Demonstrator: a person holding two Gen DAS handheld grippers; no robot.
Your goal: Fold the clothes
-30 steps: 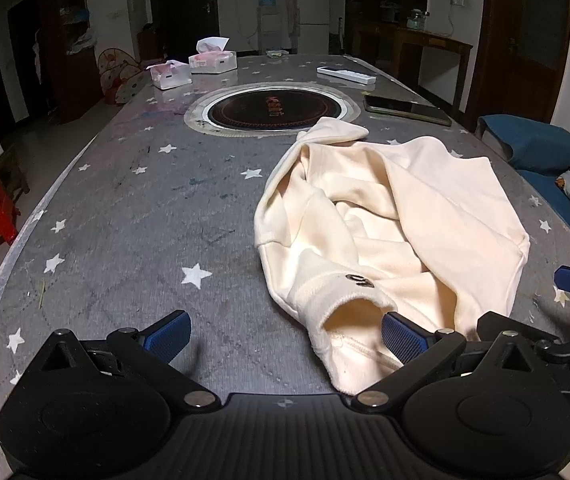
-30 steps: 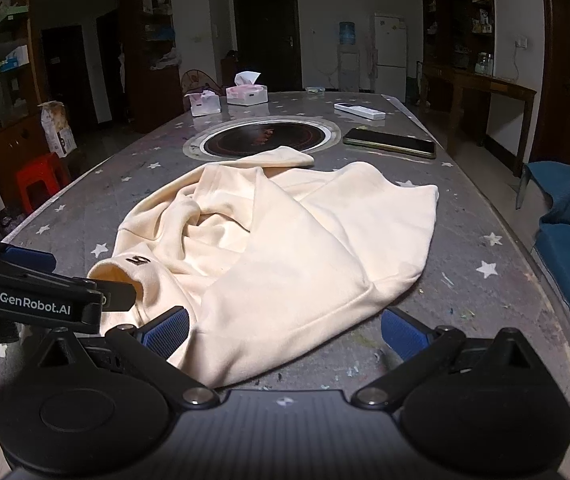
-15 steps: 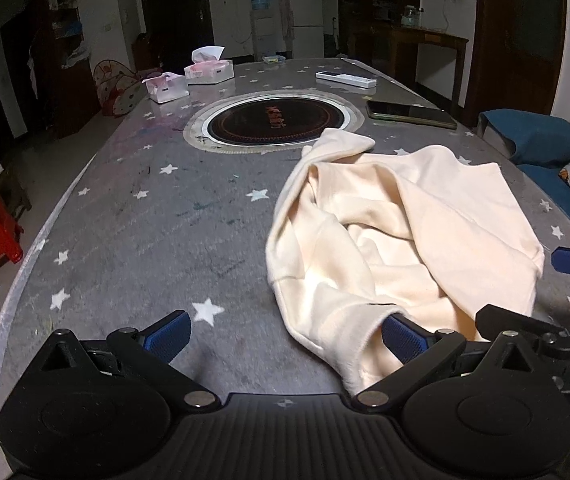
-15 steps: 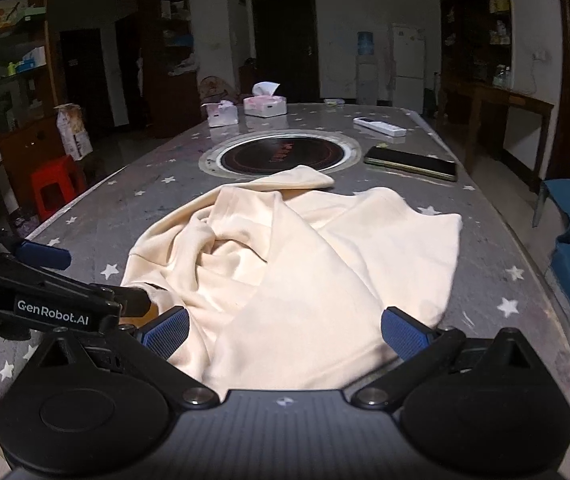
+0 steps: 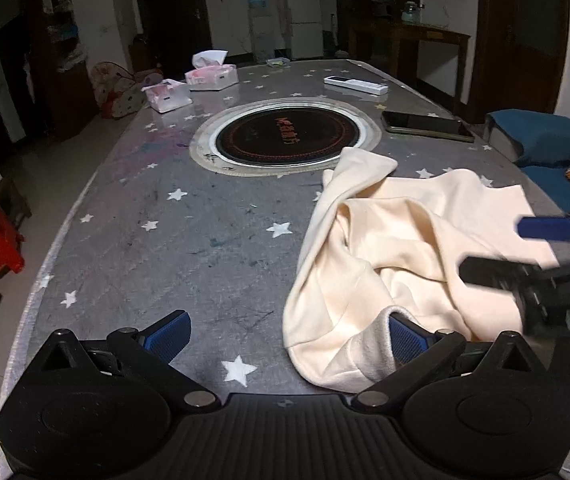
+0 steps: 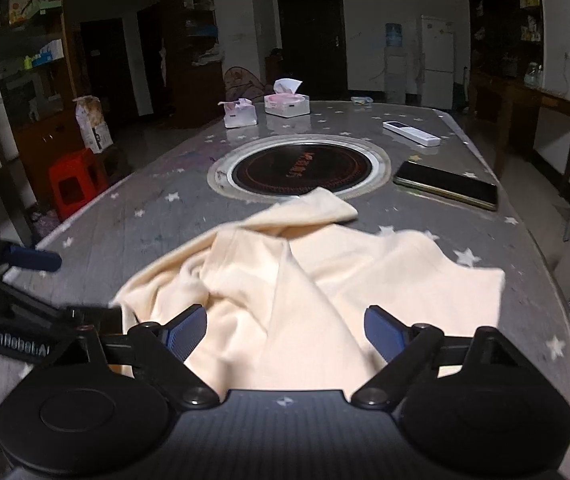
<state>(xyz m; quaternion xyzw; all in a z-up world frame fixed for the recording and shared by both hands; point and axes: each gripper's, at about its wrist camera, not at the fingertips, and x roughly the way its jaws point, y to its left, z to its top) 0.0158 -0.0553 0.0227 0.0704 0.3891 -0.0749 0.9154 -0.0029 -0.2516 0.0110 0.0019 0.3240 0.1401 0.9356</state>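
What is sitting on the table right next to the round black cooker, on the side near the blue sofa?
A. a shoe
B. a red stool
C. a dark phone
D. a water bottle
C: a flat dark phone lies on the starry table beside the round black cooker, beyond the cream garment.

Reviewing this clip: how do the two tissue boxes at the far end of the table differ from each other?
The nearer tissue box is narrower and taller in shape; the farther tissue box is wider and lower. The farther one has a tissue standing up high from its top; the nearer one's tissue lies crumpled low. The nearer one sits closer to the round cooktop. Both are white with pink tops and rest on the star-patterned table.
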